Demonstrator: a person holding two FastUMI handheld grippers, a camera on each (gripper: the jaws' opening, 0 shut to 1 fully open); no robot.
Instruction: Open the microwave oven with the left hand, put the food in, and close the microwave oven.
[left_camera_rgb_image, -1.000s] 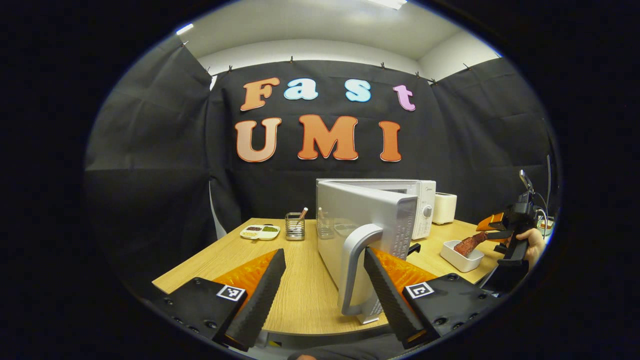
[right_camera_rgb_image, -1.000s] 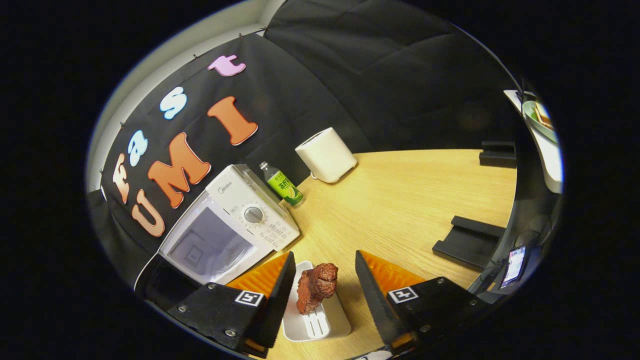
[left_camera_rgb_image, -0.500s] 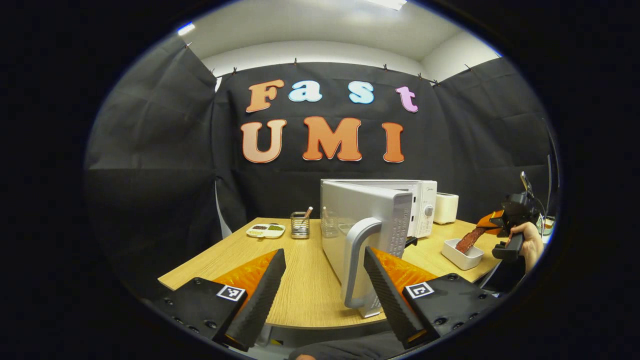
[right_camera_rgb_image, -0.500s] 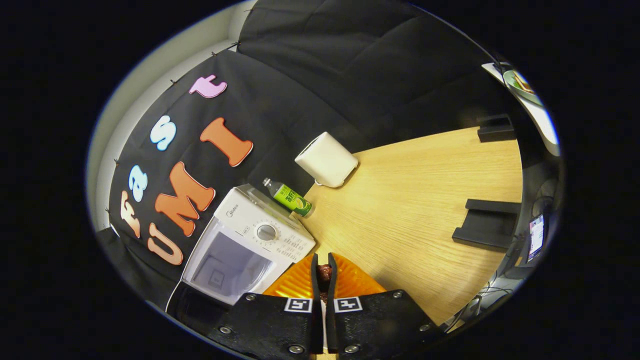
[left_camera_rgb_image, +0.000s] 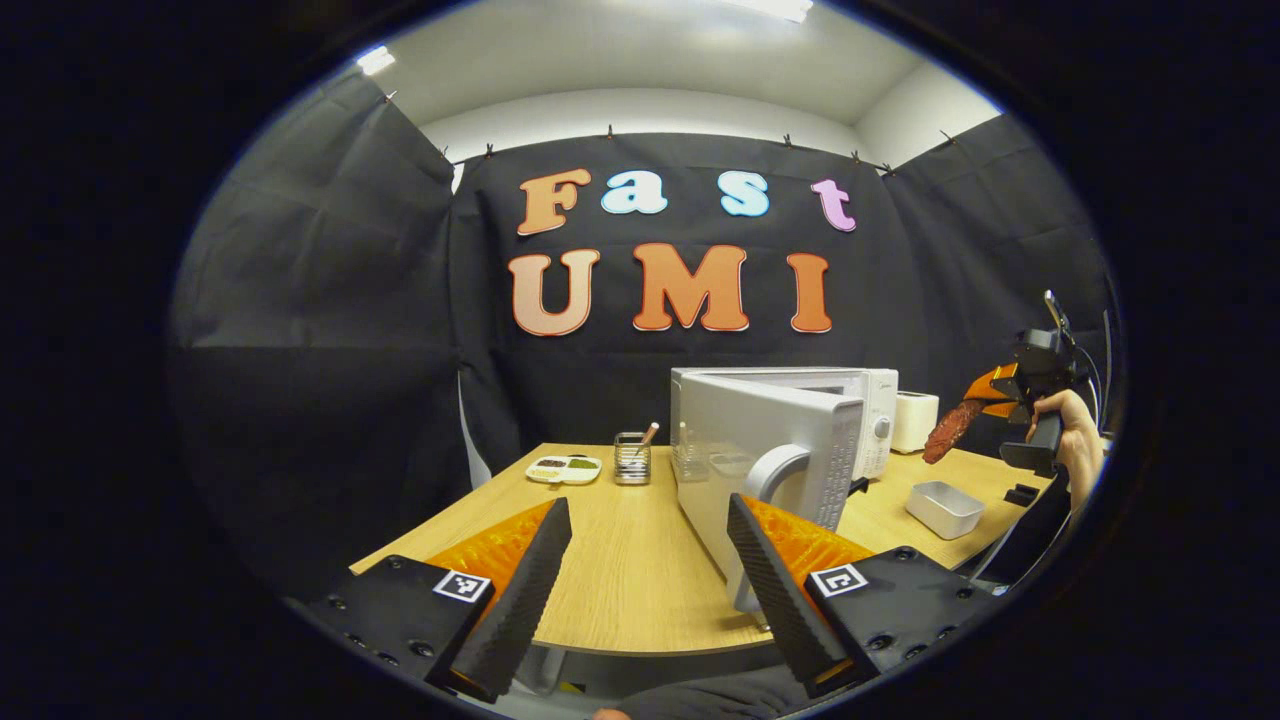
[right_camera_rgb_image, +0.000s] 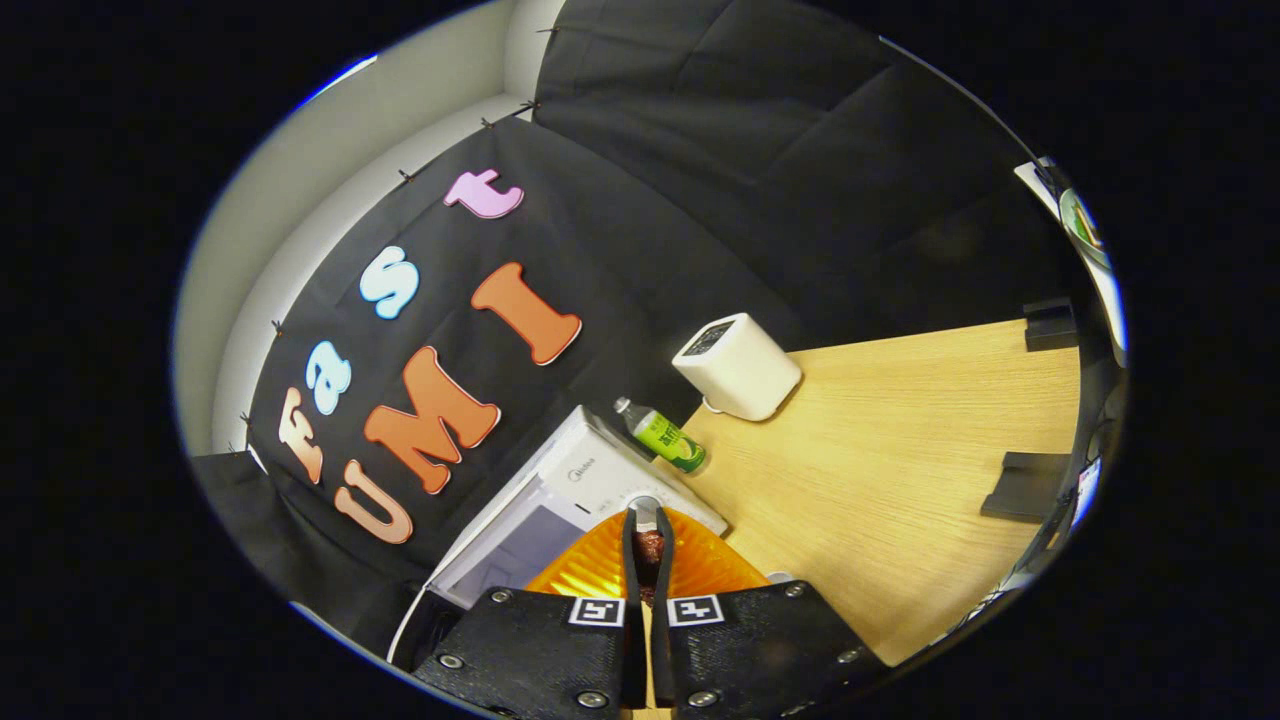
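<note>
The white microwave (left_camera_rgb_image: 860, 415) stands at the back of the wooden table (left_camera_rgb_image: 620, 560), its door (left_camera_rgb_image: 765, 455) swung wide toward me, grey handle (left_camera_rgb_image: 775, 475) facing out. My left gripper (left_camera_rgb_image: 650, 555) is open and holds nothing; its right finger overlaps the door's lower edge in the left gripper view. At the far right a hand holds my right gripper (left_camera_rgb_image: 985, 400) in the air, shut on a reddish-brown piece of meat (left_camera_rgb_image: 950, 430) that hangs above the white tray (left_camera_rgb_image: 945, 508). In the right gripper view the meat (right_camera_rgb_image: 648, 548) shows between the closed fingers, with the open microwave (right_camera_rgb_image: 570, 510) below and ahead.
A white toaster (right_camera_rgb_image: 737, 366) and a green bottle (right_camera_rgb_image: 668, 440) stand beside the microwave. A sectioned dish (left_camera_rgb_image: 563, 468), a metal utensil holder (left_camera_rgb_image: 631, 457) and a glass (left_camera_rgb_image: 686, 458) sit at the table's back left. Black blocks (right_camera_rgb_image: 1030, 485) lie on the right side.
The right gripper closed on the meat in the tray and lifted it clear. The left gripper drew back from the door handle, staying open.
</note>
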